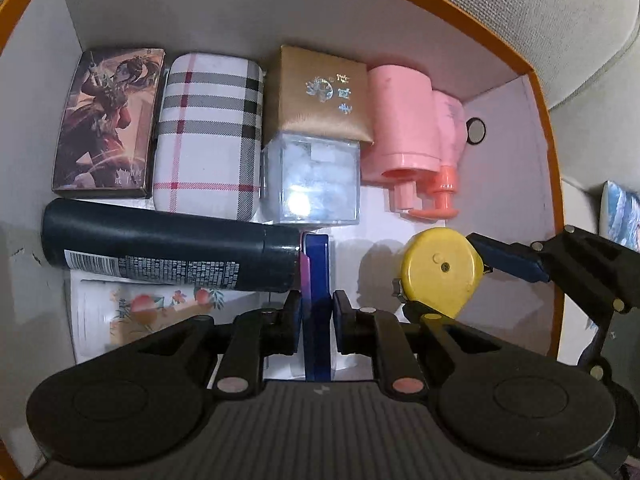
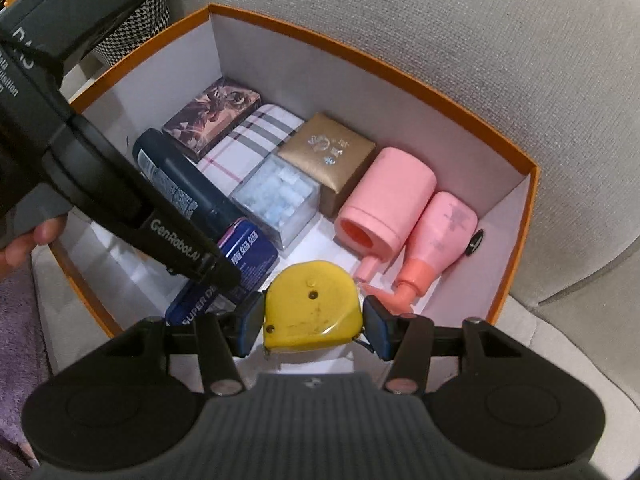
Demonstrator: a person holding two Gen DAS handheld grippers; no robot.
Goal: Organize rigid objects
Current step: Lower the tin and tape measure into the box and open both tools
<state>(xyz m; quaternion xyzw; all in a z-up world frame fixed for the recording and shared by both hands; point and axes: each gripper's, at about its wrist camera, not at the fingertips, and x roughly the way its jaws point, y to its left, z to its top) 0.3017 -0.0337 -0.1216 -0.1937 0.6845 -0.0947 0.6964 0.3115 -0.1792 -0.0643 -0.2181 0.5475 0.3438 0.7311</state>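
Note:
An orange box with white inner walls (image 1: 540, 92) (image 2: 360, 56) holds the sorted items. My left gripper (image 1: 318, 308) points down into it, shut on a flat blue tin (image 1: 316, 280) (image 2: 248, 256) that stands on edge beside the cap of a dark spray can (image 1: 160, 248) (image 2: 176, 176). My right gripper (image 2: 312, 320) (image 1: 438, 271) is shut on a yellow tape measure (image 2: 312, 304) (image 1: 440, 268), held low over the bare white floor in front of the pink bottles. The left gripper's finger (image 2: 192, 256) crosses the right wrist view and hides part of the tin.
Along the far wall lie a picture-printed card box (image 1: 108, 120), a plaid case (image 1: 208, 132), a gold gift box (image 1: 320, 92), a clear cube (image 1: 312, 180) and two pink pump bottles (image 1: 404, 120). A peach-printed pack (image 1: 152, 308) lies under the can. Grey sofa cushions (image 2: 480, 40) surround the box.

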